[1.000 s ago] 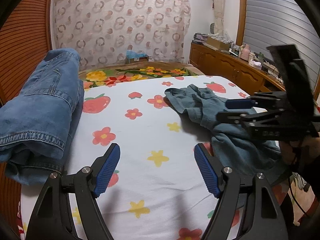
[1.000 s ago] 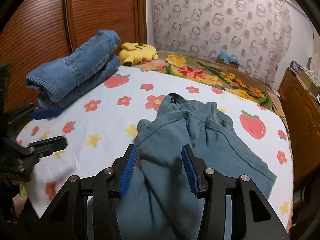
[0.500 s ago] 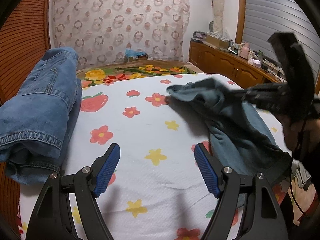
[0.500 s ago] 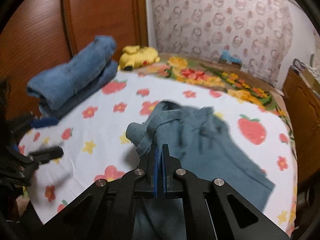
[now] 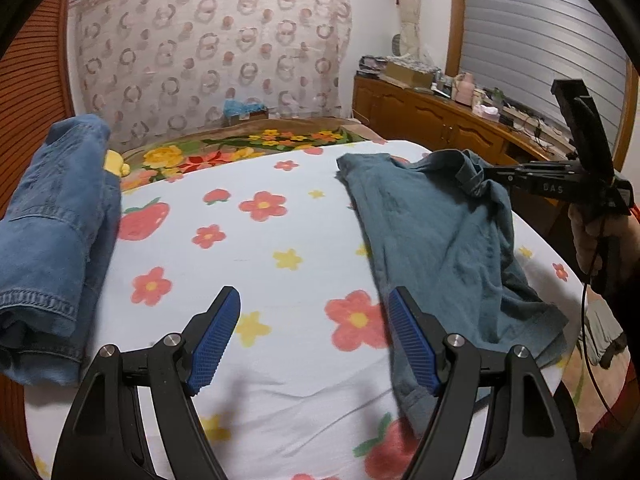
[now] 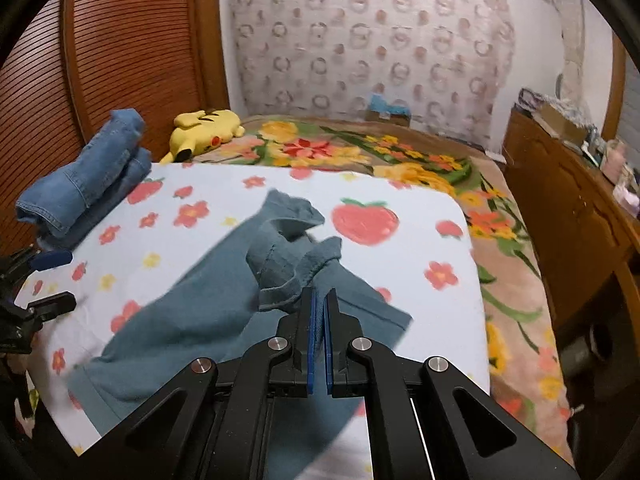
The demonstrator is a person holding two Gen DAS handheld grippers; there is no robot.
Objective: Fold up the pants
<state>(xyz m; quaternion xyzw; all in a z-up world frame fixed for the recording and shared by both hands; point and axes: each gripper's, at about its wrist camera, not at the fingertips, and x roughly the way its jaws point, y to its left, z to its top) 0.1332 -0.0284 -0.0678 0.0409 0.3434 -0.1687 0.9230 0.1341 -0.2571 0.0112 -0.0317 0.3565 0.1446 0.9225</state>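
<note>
Teal pants [image 5: 436, 232] [image 6: 192, 312] lie crumpled on the flowered white sheet [image 5: 256, 248] of the bed. My right gripper [image 6: 319, 300] is shut on a bunched edge of the pants and holds it lifted off the sheet; in the left wrist view it [image 5: 490, 174] pinches the raised cloth at the right, a hand [image 5: 600, 232] on its handle. My left gripper [image 5: 314, 320] hovers open over the sheet by the pants' near edge, nothing between its blue pads. It also shows at the left edge of the right wrist view [image 6: 52, 276].
Folded blue jeans [image 5: 52, 232] [image 6: 80, 188] are stacked at the left by the wooden headboard [image 6: 132, 48]. A yellow plush toy [image 6: 204, 128] lies beyond them. A floral blanket [image 6: 360, 156] covers the far bed, and a cluttered wooden cabinet [image 5: 440, 120] lines the right wall.
My right gripper went from open around the pants to shut on their edge, then lifted and pulled the cloth to the right. My left gripper shifted slightly and stayed open.
</note>
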